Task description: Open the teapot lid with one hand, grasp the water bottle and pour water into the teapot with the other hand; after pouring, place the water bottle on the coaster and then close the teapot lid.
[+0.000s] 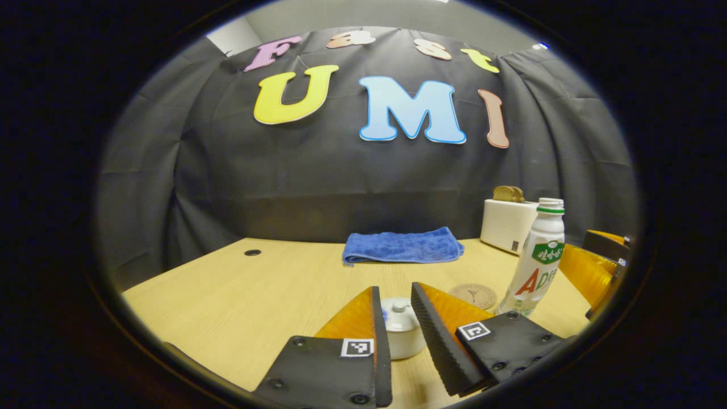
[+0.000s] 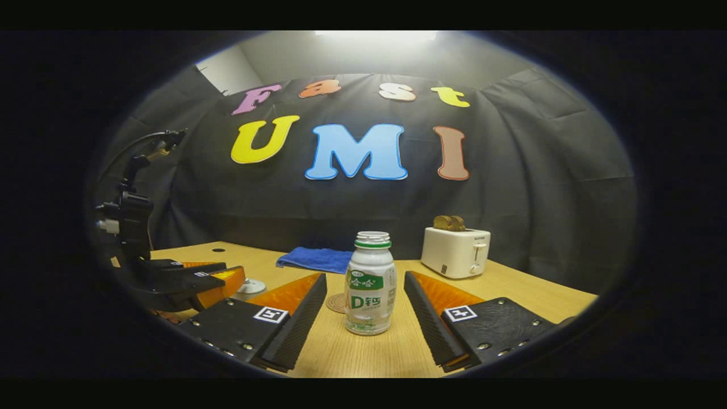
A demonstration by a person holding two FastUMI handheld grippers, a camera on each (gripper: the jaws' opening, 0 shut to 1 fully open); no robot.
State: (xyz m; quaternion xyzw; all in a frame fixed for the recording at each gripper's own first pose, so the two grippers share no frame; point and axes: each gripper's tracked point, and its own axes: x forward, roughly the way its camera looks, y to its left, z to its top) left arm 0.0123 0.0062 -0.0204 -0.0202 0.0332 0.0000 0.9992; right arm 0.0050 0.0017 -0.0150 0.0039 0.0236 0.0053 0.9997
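A small white teapot (image 1: 402, 332) with its knobbed lid (image 1: 399, 309) on sits on the wooden table. My left gripper (image 1: 393, 291) is open, its fingers either side of the lid without touching it. An uncapped white water bottle (image 2: 370, 284) stands upright between the fingers of my open right gripper (image 2: 364, 278), apart from both. In the left gripper view the bottle (image 1: 538, 258) stands to the right, with a round cork coaster (image 1: 473, 295) just left of it. The coaster (image 2: 337, 303) peeks out behind the bottle. The left gripper (image 2: 224, 278) hovers over the teapot (image 2: 250, 287).
A folded blue towel (image 1: 402, 246) lies at the table's back. A white toaster (image 2: 456, 252) with bread in its slots stands back right. A round hole (image 1: 253, 252) marks the table (image 1: 227, 295) at the far left. The black cloth wall closes off the back.
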